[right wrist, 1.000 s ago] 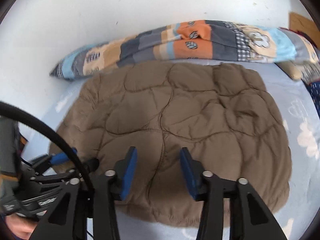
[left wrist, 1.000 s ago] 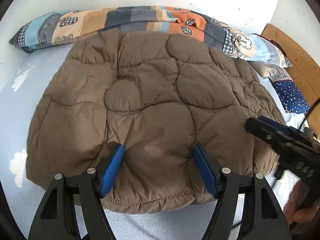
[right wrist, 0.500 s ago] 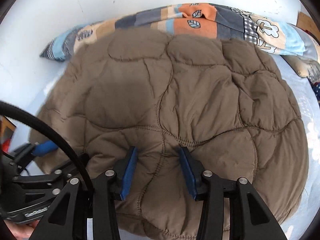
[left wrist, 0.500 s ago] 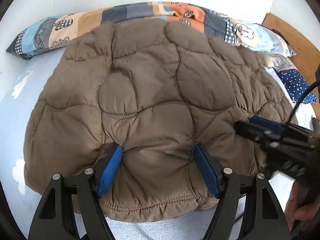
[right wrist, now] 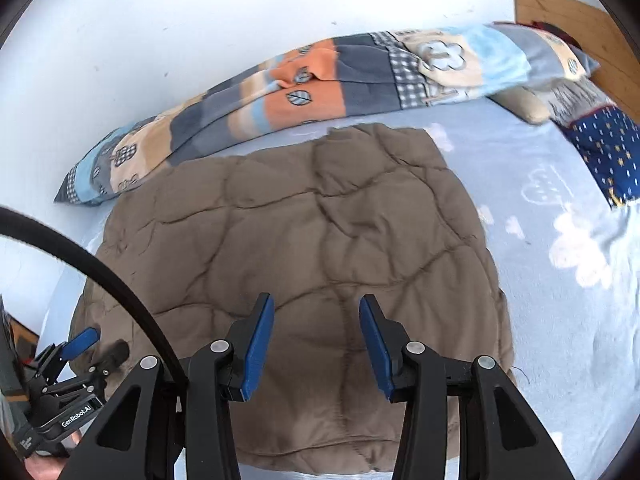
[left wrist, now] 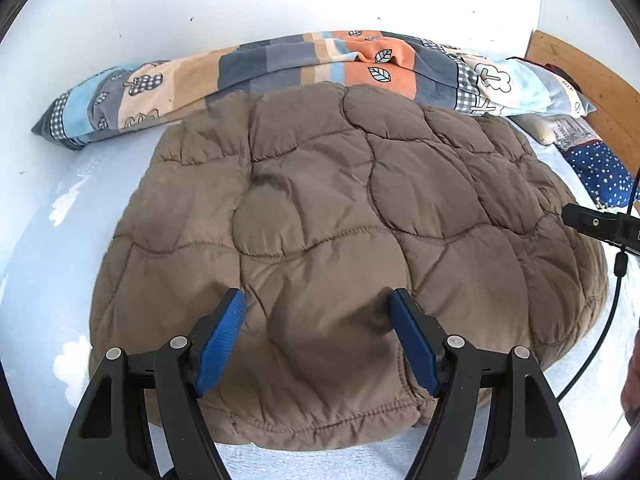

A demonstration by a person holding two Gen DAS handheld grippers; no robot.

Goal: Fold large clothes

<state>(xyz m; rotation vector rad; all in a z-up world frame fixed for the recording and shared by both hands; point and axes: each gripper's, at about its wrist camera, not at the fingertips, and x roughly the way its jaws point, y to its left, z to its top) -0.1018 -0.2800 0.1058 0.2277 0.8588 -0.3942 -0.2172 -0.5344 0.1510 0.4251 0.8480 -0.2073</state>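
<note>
A brown quilted jacket (left wrist: 320, 200) lies folded into a flat pad on the light blue bed sheet (left wrist: 60, 240). My left gripper (left wrist: 316, 300) hangs open and wide over the jacket's near hem, pads on either side of a soft bulge and not pinching it. In the right wrist view the jacket (right wrist: 320, 220) fills the middle, and my right gripper (right wrist: 317, 300) stands open just above its near half with nothing between the pads. The left gripper (right wrist: 100, 346) shows at the jacket's lower left corner. The right gripper's tip (left wrist: 592, 224) pokes in at the jacket's right edge.
A rolled patchwork blanket (left wrist: 280, 64) lies along the white wall behind the jacket. A navy starred pillow (left wrist: 600, 172) and a wooden headboard (left wrist: 580, 68) are at the right. A black cable (right wrist: 100, 268) arcs across the right wrist view. Bare sheet (right wrist: 560, 320) lies right of the jacket.
The right gripper has drawn back and to the right, so the jacket looks smaller in its view. In the left wrist view only its tip still shows. The left gripper has barely shifted.
</note>
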